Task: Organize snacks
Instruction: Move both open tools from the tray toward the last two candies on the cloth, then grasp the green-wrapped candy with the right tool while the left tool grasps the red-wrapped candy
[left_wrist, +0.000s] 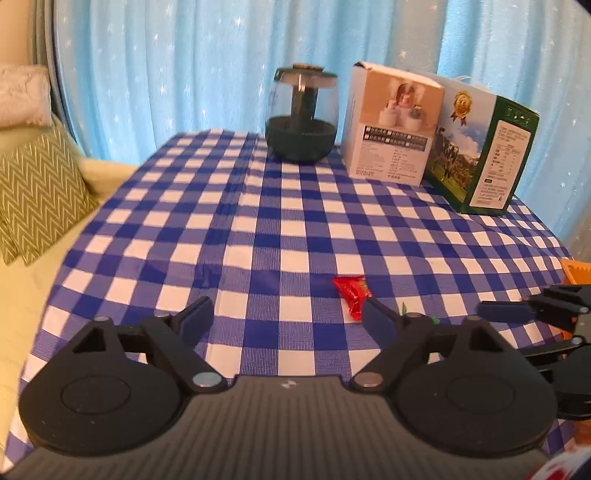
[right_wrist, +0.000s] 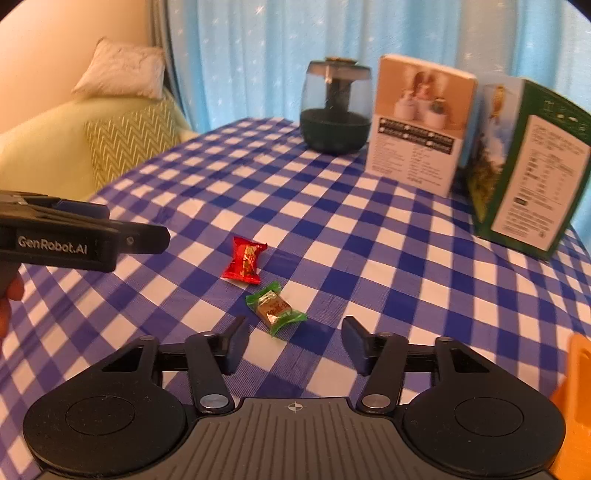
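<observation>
Two wrapped sweets lie near the front of a worktop (right_wrist: 369, 221) draped in a blue-and-white checked cloth. The red-wrapped candy (right_wrist: 245, 261) sits just behind the green-wrapped candy (right_wrist: 276, 308), the two close together but not touching.

The right tongs (right_wrist: 293, 345) hang low over the cloth with their jaws apart, nothing between them; the green sweet lies just ahead of the left-hand finger. The left tongs (left_wrist: 284, 317) stand wider — jaws well apart and empty — with the red sweet just beyond their right-hand finger, partly hidden by it. In the right wrist view the left tongs reach in from the picture's left edge, a person's hand (right_wrist: 9, 299) below them.

At the back of the worktop stand a dark green glass-domed device (right_wrist: 335, 110), a white product box (right_wrist: 421, 125) just beside it, and a green carton (right_wrist: 532, 173) beside that. An orange container (right_wrist: 574, 398) shows at the right edge. Behind hang pale blue star-print curtains (right_wrist: 258, 55); a sofa with a chevron cushion (right_wrist: 129, 140) flanks the left side.
</observation>
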